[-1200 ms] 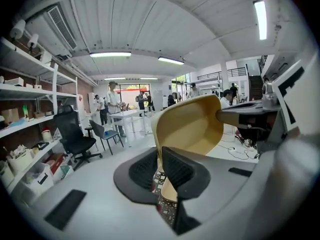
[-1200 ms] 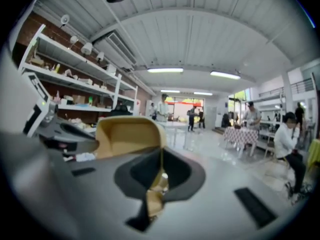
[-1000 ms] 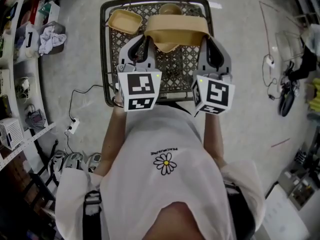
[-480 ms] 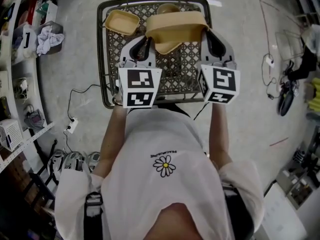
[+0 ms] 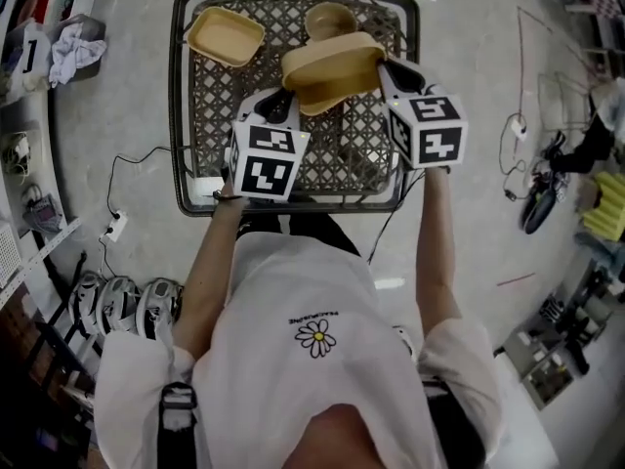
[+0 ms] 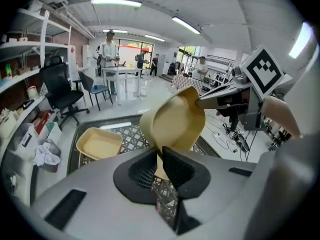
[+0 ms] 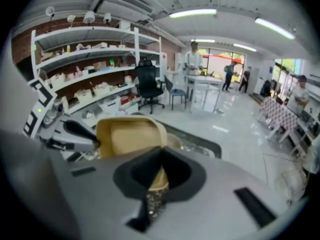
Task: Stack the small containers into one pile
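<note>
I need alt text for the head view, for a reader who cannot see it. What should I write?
Seen from above, a person holds a tan container over a wire basket, with the left gripper and the right gripper each shut on one end of it. A second container and a small bowl lie in the basket beyond.

Held container (image 5: 330, 64): matt tan plastic, smooth. Table (image 5: 221, 106): dark metal lattice. Floor (image 5: 479, 96): pale, glossy.
</note>
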A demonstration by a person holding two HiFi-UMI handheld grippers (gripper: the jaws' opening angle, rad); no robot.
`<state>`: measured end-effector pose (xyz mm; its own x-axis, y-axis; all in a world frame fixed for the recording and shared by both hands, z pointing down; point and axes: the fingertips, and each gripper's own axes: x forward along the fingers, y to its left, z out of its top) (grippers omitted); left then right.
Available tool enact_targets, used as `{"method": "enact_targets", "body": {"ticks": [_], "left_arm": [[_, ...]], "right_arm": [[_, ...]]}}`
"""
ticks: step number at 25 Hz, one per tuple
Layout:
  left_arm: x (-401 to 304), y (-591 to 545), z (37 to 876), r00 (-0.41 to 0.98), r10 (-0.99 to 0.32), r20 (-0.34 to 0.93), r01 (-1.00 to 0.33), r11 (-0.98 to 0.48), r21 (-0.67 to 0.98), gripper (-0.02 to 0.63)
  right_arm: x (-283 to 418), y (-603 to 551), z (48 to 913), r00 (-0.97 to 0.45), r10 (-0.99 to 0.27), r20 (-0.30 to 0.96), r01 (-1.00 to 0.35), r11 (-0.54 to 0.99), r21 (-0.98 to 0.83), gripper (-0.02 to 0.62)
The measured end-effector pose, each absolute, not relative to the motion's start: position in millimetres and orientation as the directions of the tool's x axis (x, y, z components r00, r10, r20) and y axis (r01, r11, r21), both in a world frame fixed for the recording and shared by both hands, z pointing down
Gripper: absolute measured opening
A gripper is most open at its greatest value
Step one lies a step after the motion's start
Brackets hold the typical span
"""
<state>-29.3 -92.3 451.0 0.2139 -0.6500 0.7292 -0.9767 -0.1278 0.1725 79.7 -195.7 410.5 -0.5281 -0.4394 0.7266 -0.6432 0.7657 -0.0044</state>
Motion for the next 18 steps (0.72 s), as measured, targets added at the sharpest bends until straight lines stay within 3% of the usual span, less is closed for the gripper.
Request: {"method": "enact_targets", "body": {"ticks": [7,12,18], "left_arm": [[-23,-85,523,0.258,-0.471,0.844,-0.966,-0.117,0.23,0.06],[-12,-80,555,0.293,-0.367,0.883,-0.956,-0.148,0.255,0.072],[-4,-78,574,0.335,-0.301,0.893,-0.942,-0.088,0.324,0.072]], "right_arm": [[78,-197,492,-0.474,-0.181,0.862,-0.555,0.821,-0.133,0.035],[83,-198,529,-0.408,-0.065,0.911,-0.532,0.828,-0.179,0.036],[90,-196,558,-0.32,0.055,0.946,-0.508,0.833,-0.22,0.037]]}}
